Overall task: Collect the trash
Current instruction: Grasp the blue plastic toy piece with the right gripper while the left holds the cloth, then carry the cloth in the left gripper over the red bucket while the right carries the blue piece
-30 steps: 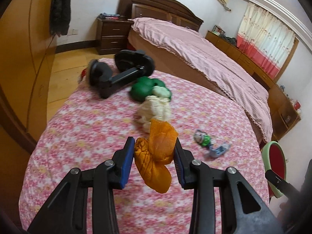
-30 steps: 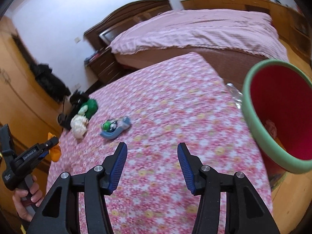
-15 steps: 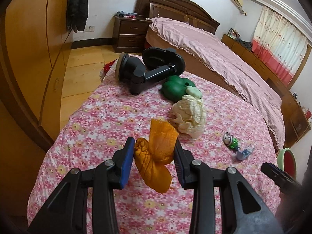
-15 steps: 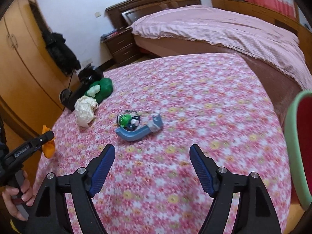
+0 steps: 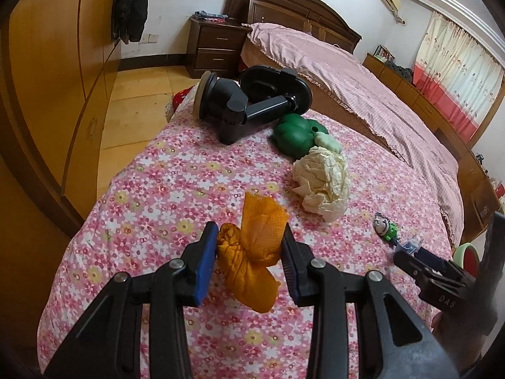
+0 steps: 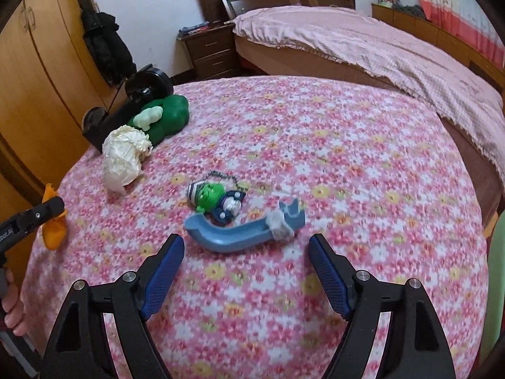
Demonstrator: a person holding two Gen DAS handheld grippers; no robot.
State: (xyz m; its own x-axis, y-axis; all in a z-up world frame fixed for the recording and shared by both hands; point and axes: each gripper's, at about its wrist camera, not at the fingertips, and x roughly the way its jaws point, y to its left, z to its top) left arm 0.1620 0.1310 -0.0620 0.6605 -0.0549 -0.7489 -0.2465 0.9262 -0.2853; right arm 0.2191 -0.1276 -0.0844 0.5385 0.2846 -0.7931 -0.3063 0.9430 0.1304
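Observation:
My left gripper [image 5: 249,230] is shut on an orange mesh bundle [image 5: 249,271], held just above the flowered bedspread [image 5: 176,195]. From the right wrist view, that orange mesh bundle [image 6: 53,230] hangs at the far left. My right gripper [image 6: 246,241] stands open and low over the cover, nothing between its pads. Just ahead of it lies a blue curved plastic piece [image 6: 240,237], with a small green toy keychain [image 6: 211,194] beyond. A crumpled white paper ball [image 5: 322,180] rests further on, beside a green toy pepper [image 5: 293,135].
A black suction-cup holder [image 5: 240,104] lies at the far edge of the cover. The green-rimmed red bin [image 5: 467,252] stands off the right side. A wooden wardrobe [image 5: 47,94] lines the left; a pink bed [image 5: 363,88] and a nightstand [image 5: 217,47] stand behind.
My right gripper's jaws have spread wide, and it has swung left and down toward the blue piece; the bin has slid to the frame edge. The left gripper sank a little, still gripping the bundle.

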